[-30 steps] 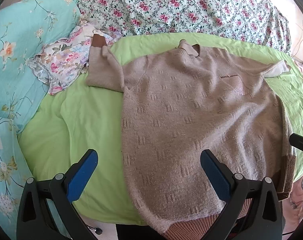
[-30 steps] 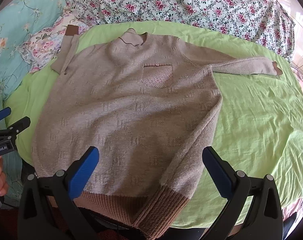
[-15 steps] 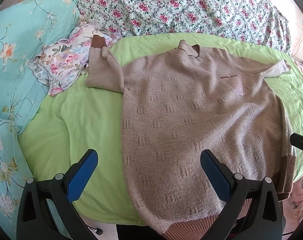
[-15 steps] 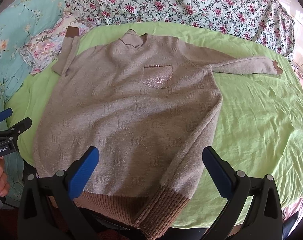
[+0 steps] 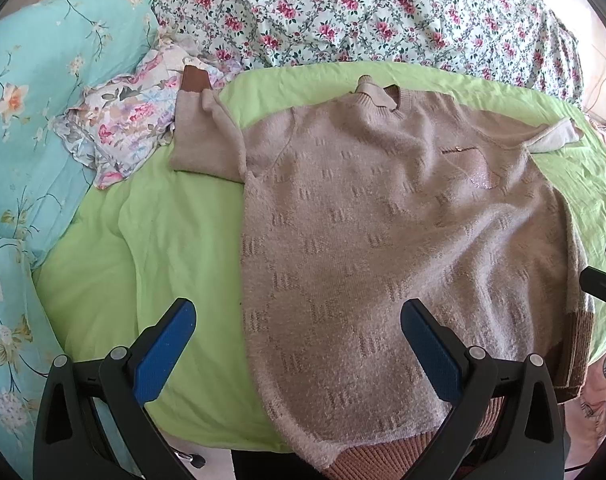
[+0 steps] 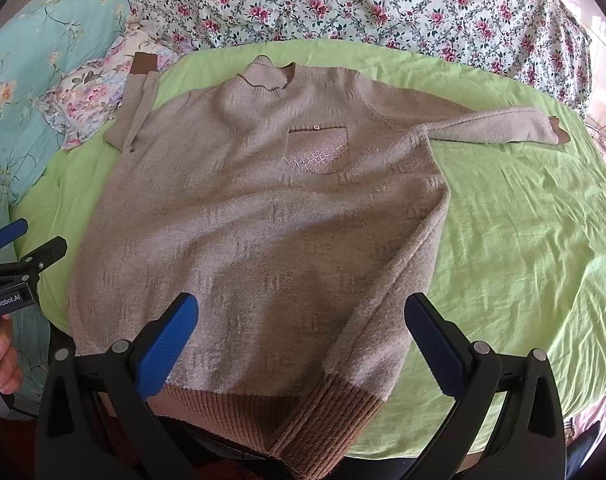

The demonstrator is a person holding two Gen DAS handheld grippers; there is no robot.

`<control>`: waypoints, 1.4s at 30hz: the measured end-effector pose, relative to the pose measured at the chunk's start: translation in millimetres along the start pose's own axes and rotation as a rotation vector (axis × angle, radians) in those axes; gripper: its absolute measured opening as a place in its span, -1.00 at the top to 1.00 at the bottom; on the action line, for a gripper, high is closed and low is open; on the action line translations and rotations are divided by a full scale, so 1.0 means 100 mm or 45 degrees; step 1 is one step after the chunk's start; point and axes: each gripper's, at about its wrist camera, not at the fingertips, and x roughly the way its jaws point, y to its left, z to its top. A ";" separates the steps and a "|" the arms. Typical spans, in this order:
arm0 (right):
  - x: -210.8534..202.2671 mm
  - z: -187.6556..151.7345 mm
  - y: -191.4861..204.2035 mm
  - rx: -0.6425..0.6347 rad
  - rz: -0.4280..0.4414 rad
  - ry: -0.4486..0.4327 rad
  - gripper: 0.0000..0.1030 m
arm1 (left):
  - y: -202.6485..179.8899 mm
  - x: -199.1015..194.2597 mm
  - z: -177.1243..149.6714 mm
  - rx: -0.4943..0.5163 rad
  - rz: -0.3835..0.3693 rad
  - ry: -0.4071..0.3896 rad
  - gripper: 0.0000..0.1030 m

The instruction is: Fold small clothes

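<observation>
Sweater point(image 6: 263, 220), beige knit, flat on bed point(image 6: 523, 240): soft, limp, moderately heavy; grasp ribbed hem point(image 6: 323, 412) or sleeve cuffs; both tongs point(image 5: 299, 344) point(image 6: 301, 340) open, empty.

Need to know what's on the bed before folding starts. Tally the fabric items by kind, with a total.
Beige knitted sweater with brown ribbed hem: 1
Small pastel floral frilled cloth: 1
Lime green sheet: 1
Turquoise floral quilt: 1
White quilt with pink roses: 1
Total: 5

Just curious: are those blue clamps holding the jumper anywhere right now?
No. Both the left gripper and right gripper have open jaws, with the sweater lying flat, ungripped.
</observation>
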 end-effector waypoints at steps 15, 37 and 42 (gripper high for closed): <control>0.14 0.14 -0.34 0.126 0.057 -0.059 -0.99 | -0.17 0.40 0.10 -0.024 -0.046 0.062 -0.99; 0.81 1.70 -3.56 0.915 -0.187 -0.324 -0.99 | -0.34 1.17 0.89 -0.073 -0.067 0.069 -0.99; 1.08 2.10 -4.09 0.992 -0.271 -0.319 -0.64 | -0.45 1.41 0.91 -0.060 -0.076 0.116 -0.99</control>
